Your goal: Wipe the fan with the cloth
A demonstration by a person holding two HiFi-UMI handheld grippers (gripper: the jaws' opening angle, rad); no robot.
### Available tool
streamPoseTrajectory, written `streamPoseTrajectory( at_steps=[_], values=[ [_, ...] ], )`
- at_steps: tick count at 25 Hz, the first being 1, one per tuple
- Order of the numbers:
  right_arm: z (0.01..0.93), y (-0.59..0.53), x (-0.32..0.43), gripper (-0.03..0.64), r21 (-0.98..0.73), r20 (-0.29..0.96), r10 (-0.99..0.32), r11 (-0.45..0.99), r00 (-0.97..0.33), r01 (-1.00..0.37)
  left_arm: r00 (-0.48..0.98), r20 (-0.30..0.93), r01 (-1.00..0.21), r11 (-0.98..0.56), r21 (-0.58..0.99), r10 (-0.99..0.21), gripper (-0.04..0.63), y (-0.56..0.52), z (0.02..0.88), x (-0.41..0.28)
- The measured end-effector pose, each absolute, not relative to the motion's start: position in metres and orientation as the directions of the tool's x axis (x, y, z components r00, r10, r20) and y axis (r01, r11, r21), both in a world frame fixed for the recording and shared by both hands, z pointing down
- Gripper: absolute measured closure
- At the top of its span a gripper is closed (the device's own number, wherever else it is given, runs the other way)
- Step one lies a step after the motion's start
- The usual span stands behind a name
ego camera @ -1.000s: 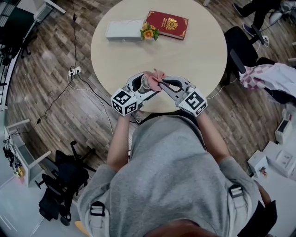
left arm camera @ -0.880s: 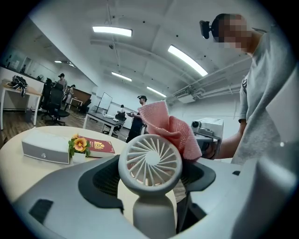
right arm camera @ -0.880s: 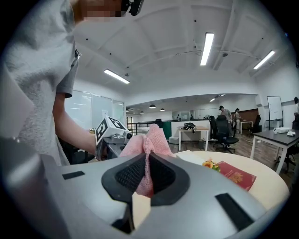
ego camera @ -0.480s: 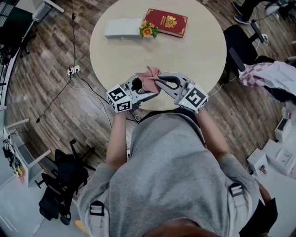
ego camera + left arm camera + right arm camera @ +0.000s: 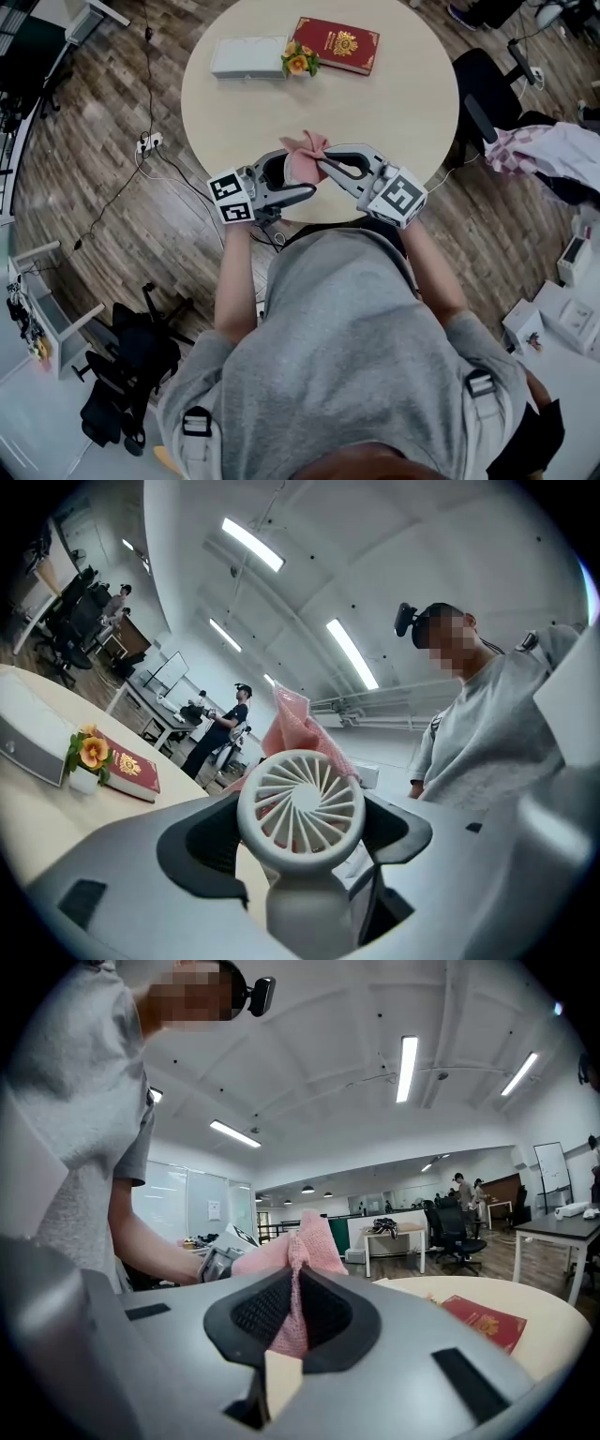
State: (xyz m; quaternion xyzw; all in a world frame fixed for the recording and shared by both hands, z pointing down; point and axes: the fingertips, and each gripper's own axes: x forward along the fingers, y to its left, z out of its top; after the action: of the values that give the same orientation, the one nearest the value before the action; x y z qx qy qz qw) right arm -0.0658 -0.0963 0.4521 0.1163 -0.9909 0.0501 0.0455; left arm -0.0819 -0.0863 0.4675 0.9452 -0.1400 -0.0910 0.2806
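Fan: small white fan (image 5: 300,803), held up over the near edge of the bench (image 5: 394,103), not resting on it.
Left claw: the left claw (image 5: 302,892) is clenched on the fan's stem; the round grille stands clear above the jaws.
Cloth: the pink cloth (image 5: 292,1260) is bunched against the far face of the grille.
Right claw: the right claw (image 5: 291,1330) is clenched on a fold of the cloth, nose to nose with the left claw.
Risk, twist: the grip is on the stem only, so a hard push on the grille could turn or tip the fan.
Risk, snag: loose weave may catch in the grille slats and drag.
Risk, drop: a slip here likely sends the fan past the near edge to the floor.
Far edge: the red book (image 5: 338,44), flowers (image 5: 298,63) and white box (image 5: 248,56) sit well apart, out of harm.
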Motion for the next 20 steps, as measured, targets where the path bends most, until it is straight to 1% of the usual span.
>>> streamPoseTrajectory(
  at_steps=[3,5,9,12,15,17,20],
  values=[
    [0.438,-0.090,-0.072,0.586,-0.144,0.108,-0.205,0.965,-0.973,-0.219,0.942,-0.062,-0.241,-0.796,0.556,-0.329,0.221,-0.091,0.472,-0.081],
    [0.431,-0.089,-0.076,0.586,-0.159,0.101,-0.201,0.964,-0.974,-0.215,0.947,-0.055,-0.233,-0.799,0.554,-0.315,0.221,-0.091,0.472,-0.079],
    [0.422,-0.088,-0.083,0.586,-0.137,0.089,-0.156,0.976,-0.984,-0.167,0.975,-0.017,-0.177,-0.825,0.537,-0.220,0.221,-0.079,0.473,-0.063],
    [0.421,-0.091,-0.087,0.586,-0.137,0.105,-0.112,0.982,-0.988,-0.126,0.989,-0.006,-0.124,-0.844,0.522,-0.149,0.221,-0.068,0.470,-0.052],
    [0.426,-0.098,-0.088,0.586,-0.134,0.116,-0.079,0.986,-0.990,-0.095,0.993,0.014,-0.105,-0.858,0.502,-0.114,0.221,-0.063,0.469,-0.047],
    [0.435,-0.104,-0.081,0.586,-0.101,0.144,-0.069,0.991,-0.987,-0.084,0.995,-0.011,-0.081,-0.860,0.504,-0.100,0.221,-0.061,0.465,-0.043],
    [0.447,-0.110,-0.073,0.586,-0.075,0.172,-0.085,0.992,-0.981,-0.099,0.992,-0.083,-0.036,-0.857,0.514,-0.091,0.221,-0.058,0.452,-0.045]
  ],
)
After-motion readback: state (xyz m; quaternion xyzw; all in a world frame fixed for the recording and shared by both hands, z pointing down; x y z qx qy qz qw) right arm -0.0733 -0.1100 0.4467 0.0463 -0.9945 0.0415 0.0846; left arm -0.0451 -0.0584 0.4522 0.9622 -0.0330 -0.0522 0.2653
